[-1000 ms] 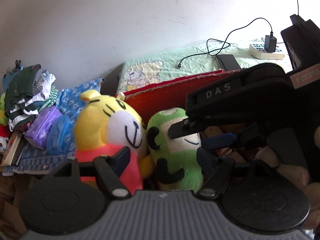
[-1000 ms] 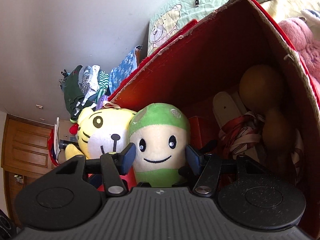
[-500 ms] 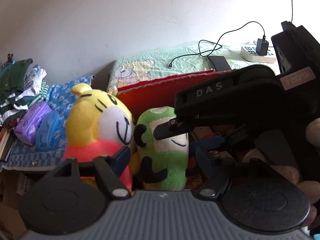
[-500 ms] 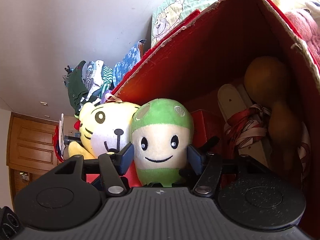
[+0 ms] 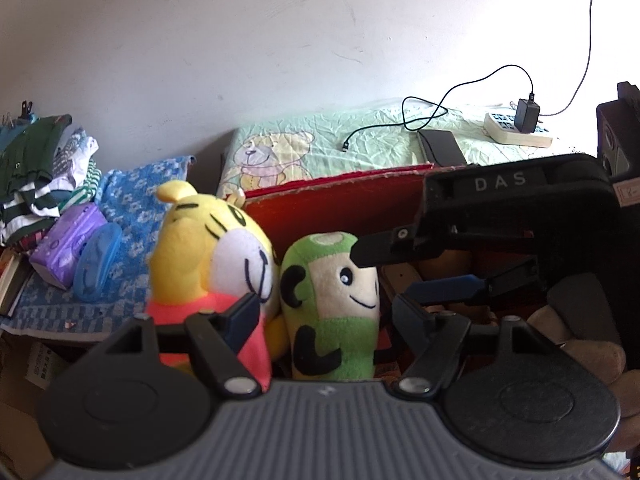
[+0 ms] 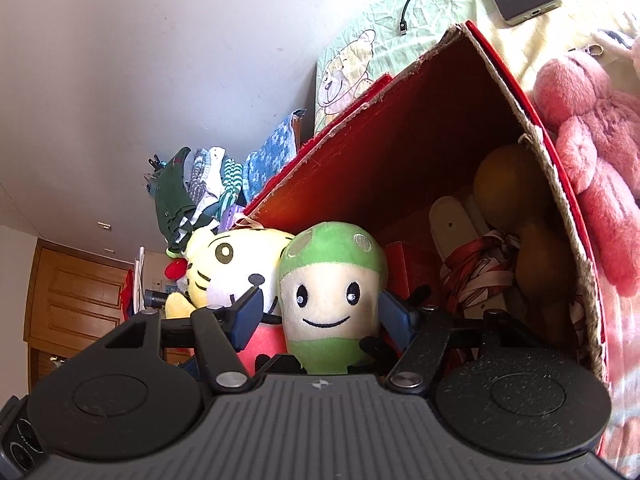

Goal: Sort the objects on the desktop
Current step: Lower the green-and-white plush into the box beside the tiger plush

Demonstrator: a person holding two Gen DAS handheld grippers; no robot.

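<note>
A green mushroom plush (image 6: 332, 280) stands upright at the near-left end of a red cardboard box (image 6: 400, 140), pressed against a yellow tiger plush (image 6: 228, 264). My right gripper (image 6: 320, 316) is open, with a blue pad on each side of the green plush and a small gap on the left. From the left wrist the same green plush (image 5: 332, 300) and tiger plush (image 5: 212, 248) show side on. My left gripper (image 5: 324, 314) is open in front of them and holds nothing. The right gripper (image 5: 384, 274) reaches in from the right, its upper fingertip by the plush's head.
Brown gourds (image 6: 508, 188) and a ribbon-wrapped white piece (image 6: 464, 240) fill the box's far end. A pink plush (image 6: 592, 128) lies outside its right wall. Behind are a phone (image 5: 440, 146), a power strip (image 5: 516, 134), a clothes pile (image 5: 36, 160) and a purple pack (image 5: 64, 240).
The right gripper's fingers have spread wider around the green plush, and its body has drawn back to the right in the left wrist view. Both plush toys stay put.
</note>
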